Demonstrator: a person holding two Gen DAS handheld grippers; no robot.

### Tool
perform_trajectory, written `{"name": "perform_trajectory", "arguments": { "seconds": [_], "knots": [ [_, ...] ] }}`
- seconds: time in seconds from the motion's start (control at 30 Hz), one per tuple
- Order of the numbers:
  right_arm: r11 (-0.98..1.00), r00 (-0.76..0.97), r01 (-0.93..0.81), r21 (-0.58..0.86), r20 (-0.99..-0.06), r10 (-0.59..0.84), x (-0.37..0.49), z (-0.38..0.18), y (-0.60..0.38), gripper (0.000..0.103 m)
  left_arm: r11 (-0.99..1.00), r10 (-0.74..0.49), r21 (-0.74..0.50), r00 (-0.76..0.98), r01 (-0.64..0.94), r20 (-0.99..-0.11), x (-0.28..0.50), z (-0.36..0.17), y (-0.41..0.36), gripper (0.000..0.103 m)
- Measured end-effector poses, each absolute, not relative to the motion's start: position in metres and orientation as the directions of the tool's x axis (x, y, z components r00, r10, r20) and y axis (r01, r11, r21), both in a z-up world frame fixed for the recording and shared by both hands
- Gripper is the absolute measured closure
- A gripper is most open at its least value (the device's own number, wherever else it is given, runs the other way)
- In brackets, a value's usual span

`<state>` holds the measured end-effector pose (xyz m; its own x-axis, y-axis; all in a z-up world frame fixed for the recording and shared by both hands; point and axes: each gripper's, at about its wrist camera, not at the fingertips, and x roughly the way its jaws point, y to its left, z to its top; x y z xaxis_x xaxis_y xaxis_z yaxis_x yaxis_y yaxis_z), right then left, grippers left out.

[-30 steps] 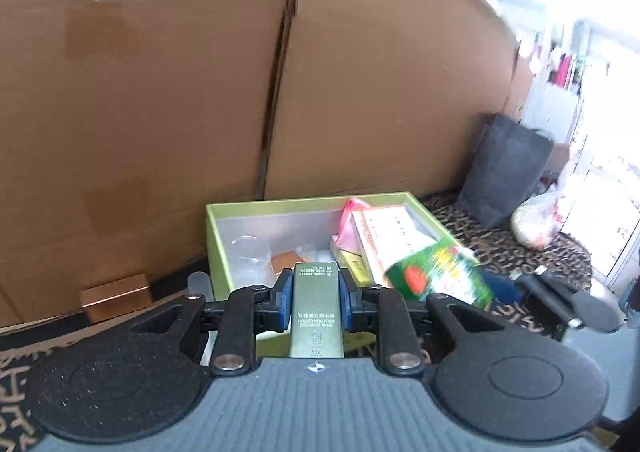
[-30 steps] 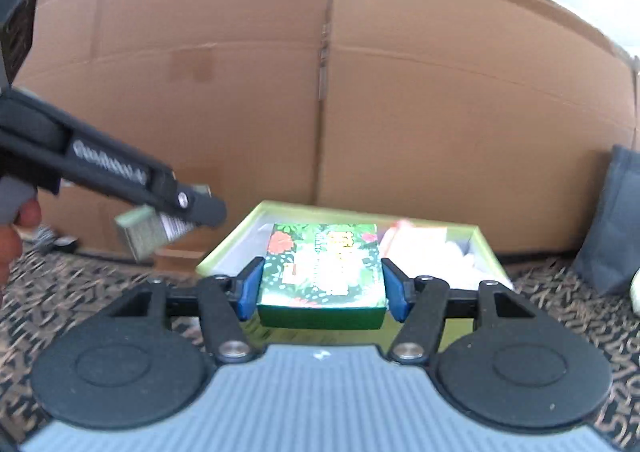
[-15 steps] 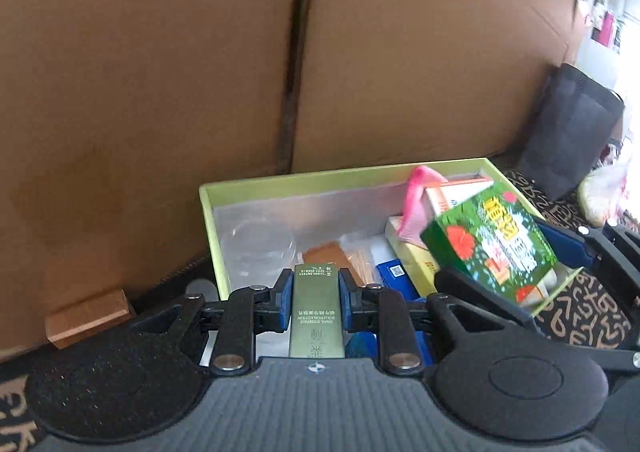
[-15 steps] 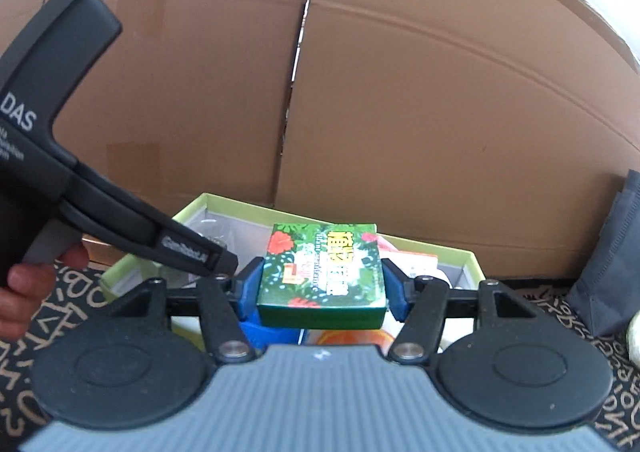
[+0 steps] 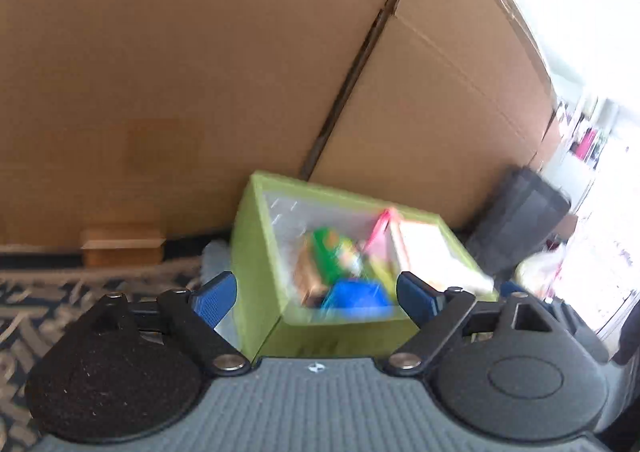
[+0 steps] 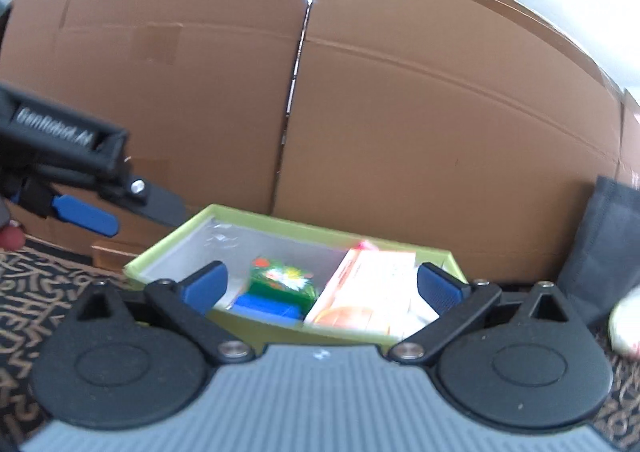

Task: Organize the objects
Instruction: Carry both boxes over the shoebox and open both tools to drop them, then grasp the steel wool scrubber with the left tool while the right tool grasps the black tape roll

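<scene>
A lime-green bin [image 5: 256, 252] [image 6: 168, 252] with a pale lining stands against the cardboard wall. Inside lie a green flowered box [image 6: 280, 278] [image 5: 334, 252], a blue box [image 6: 266, 308] [image 5: 354, 298], a pink packet [image 5: 380, 228] and a white-and-orange carton [image 6: 372, 292] [image 5: 424, 244]. My left gripper [image 5: 316, 298] is open and empty, just before the bin's near left corner. My right gripper [image 6: 322, 286] is open and empty over the bin's near rim. The left gripper also shows in the right wrist view [image 6: 120, 212], at the left. The olive box I held is not visible.
Large cardboard boxes [image 6: 360, 112] form a wall behind the bin. A small brown box [image 5: 122, 248] sits on the patterned carpet [image 6: 36, 292] to the left. A dark grey bag [image 5: 516, 220] [image 6: 608, 248] and a plastic bag [image 5: 540, 272] lie to the right.
Both grippers opened and let go of their boxes. The green flowered box now lies in the bin. Both grippers pulled back from the bin; the left one swung left.
</scene>
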<state>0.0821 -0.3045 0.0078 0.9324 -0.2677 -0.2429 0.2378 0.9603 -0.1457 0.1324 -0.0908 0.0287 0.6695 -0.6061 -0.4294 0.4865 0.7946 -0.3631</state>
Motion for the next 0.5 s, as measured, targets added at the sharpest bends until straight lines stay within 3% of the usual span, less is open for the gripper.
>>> {"name": "perform_trajectory", "arguments": {
  "seconds": [0.2,0.33,0.5],
  "knots": [
    [0.986,0.929,0.154,-0.064,-0.331,-0.166,0.038,-0.013,-0.273,0.0,0.858,-0.51,-0.357,0.699,0.37,-0.502,0.079,-0.006,-0.039,0.012],
    [0.999,0.9,0.04,0.022,-0.434,-0.026,0.028,-0.028,-0.237,0.0,0.917,-0.388,-0.315,0.737,0.246,-0.554,0.055,-0.022,0.007,0.012],
    [0.998,0.879,-0.021,0.061,-0.474,0.048,0.034,-0.032,-0.212,0.0,0.947,-0.263,-0.304,0.788,0.101,-0.558,0.046,-0.018,0.068,0.012]
  ]
}}
